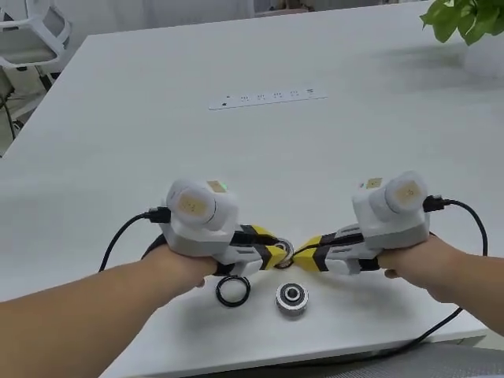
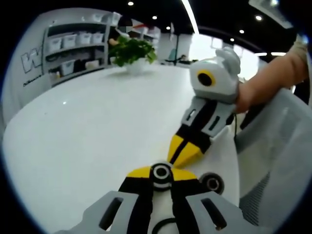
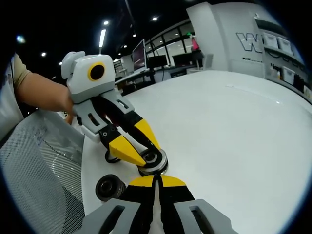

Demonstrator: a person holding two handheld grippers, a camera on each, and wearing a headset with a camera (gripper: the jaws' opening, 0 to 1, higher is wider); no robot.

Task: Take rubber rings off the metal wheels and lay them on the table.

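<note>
The left tongs (image 2: 161, 176) are closed on a metal wheel (image 3: 152, 160), which sits clamped between their yellow tips, raised a little above the white surface (image 1: 157, 142). The right tongs (image 3: 155, 184) meet that held wheel from the opposite side, tip to tip with the left pair. Their jaws are pressed together and their points touch the wheel's rim. Whether they pinch a rubber band there cannot be told.

Just below the held wheel in the head view, a second wheel (image 1: 292, 298) lies flat on the surface, apart from both tongs. A black ring (image 1: 233, 290) lies flat beside that second wheel, down and to the left of the held wheel, under the left tongs' body and not touching them.

Well beyond the held wheel, a power strip (image 1: 268, 98) sits flush in the surface, and a plant (image 1: 465, 20) stands at the far right corner.
</note>
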